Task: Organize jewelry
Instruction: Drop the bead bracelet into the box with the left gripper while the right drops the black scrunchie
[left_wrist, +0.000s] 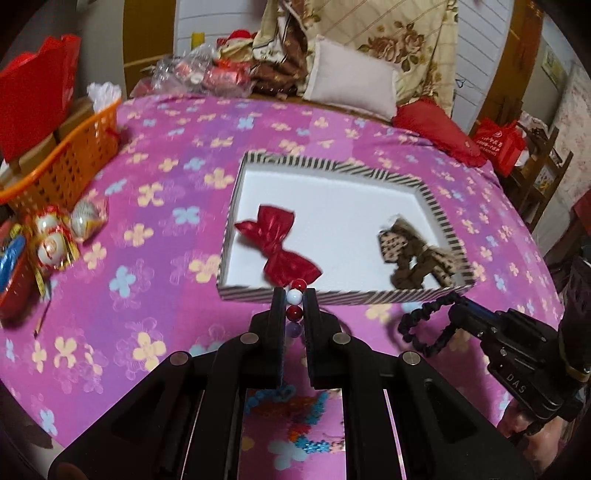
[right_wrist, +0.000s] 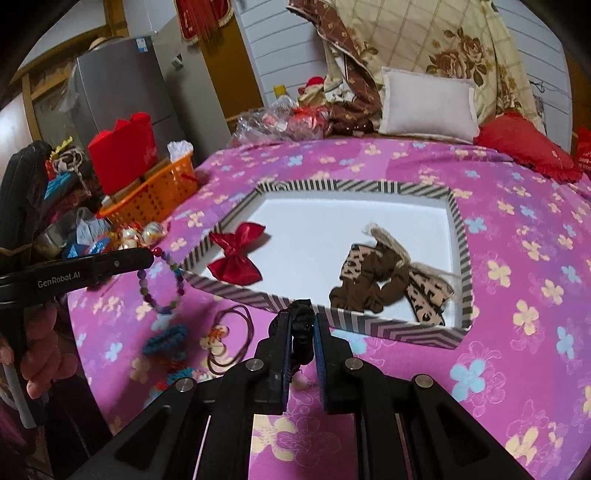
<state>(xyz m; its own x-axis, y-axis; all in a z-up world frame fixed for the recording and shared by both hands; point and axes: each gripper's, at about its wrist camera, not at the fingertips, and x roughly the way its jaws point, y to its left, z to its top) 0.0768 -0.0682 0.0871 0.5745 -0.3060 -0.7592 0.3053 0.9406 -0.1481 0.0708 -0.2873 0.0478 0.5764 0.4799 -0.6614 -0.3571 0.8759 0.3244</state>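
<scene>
In the left wrist view, your left hand-held gripper (left_wrist: 294, 295) is clamped on the bead bracelet (left_wrist: 295, 303), just short of the near wall of the striped box (left_wrist: 334, 296) on the bed. Carry it over that wall before letting go, clear of the red bow (left_wrist: 277, 246).

In the right wrist view, your right hand-held gripper (right_wrist: 303, 320) pinches the black hair tie (right_wrist: 302, 325) near the box's front edge; drop it into bare space between the bow and the brown scrunchie (right_wrist: 373, 282).

I see a bed (right_wrist: 517, 258) under a pink flowered sheet. At its far end lie a pale pillow (right_wrist: 428, 107) and a rose-patterned quilt (right_wrist: 461, 44), against white panelled wall (right_wrist: 280, 40). Far left stands a grey fridge (right_wrist: 122, 85).
</scene>
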